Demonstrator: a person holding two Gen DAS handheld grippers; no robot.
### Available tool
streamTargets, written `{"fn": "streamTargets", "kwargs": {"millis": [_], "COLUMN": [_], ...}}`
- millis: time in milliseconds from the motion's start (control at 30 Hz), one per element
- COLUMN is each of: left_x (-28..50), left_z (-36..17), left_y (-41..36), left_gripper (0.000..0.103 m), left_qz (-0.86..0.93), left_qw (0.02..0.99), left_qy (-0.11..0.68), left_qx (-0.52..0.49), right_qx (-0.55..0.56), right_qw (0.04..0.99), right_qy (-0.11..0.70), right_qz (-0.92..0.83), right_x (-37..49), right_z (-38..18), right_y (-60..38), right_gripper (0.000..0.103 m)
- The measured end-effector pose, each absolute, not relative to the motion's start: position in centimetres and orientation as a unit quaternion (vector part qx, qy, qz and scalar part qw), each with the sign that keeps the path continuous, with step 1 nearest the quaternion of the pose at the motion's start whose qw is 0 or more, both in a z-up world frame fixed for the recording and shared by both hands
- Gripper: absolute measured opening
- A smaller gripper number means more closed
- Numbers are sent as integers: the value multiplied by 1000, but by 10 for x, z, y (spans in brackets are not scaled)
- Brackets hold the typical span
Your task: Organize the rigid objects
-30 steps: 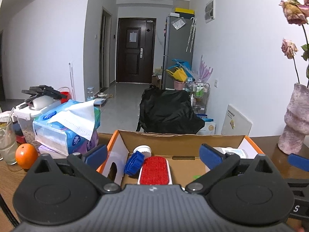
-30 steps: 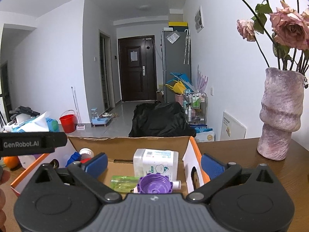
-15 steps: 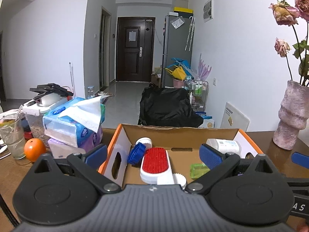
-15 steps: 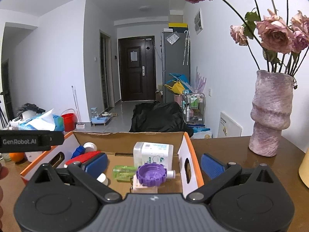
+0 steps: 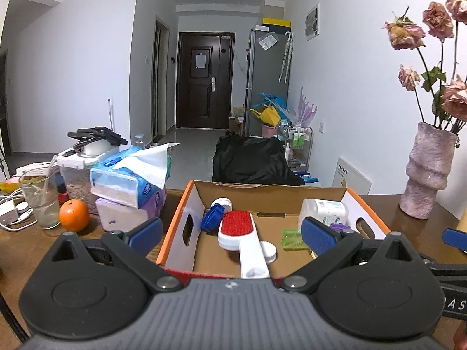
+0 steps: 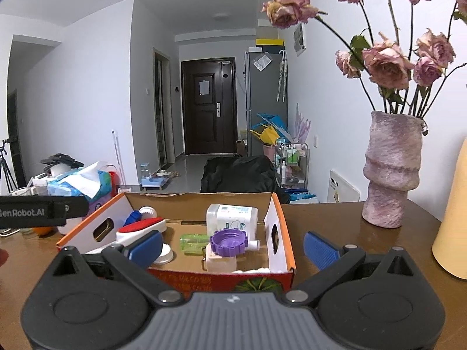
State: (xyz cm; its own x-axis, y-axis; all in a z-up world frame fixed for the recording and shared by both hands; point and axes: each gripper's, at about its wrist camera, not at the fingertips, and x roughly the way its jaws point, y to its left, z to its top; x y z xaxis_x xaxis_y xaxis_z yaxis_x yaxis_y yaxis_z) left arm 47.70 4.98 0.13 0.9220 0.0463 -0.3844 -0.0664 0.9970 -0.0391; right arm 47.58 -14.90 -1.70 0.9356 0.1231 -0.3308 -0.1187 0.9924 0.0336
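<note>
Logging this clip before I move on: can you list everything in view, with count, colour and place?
cardboard box: 1, brown with orange rims, table centre
lint brush: 1, red and white, box left
blue cap: 1, box back left
white caps: 2, box
white bottle: 1, box back right
purple cap: 1, box front right
green bottle: 1, lying in box
tissue packs: 2, stacked, left of box
orange: 1, table left
glass: 1, clear, beside orange
vase: 1, pink, with dried roses, table right
left gripper: open, empty
right gripper: open, empty
</note>
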Motion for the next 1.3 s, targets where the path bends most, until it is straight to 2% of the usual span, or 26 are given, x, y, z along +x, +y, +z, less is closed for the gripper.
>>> {"fn": "streamTargets", "kwargs": {"millis": [767, 1300], "left_x": [375, 253], "left_z": [17, 36], "left_y": [47, 37], "left_gripper": [103, 103], "left_qz": [31, 18], "left_qw": [979, 985], "left_qy": [198, 174], "left_qx": [-18, -5], "right_qx": [1, -20], "right_qw": [987, 990], "right_qy": [150, 130], "right_qz": [59, 56], "right_x": [366, 252], "right_z": [2, 16], "right_y": [-154, -154], "right_gripper": [103, 103]}}
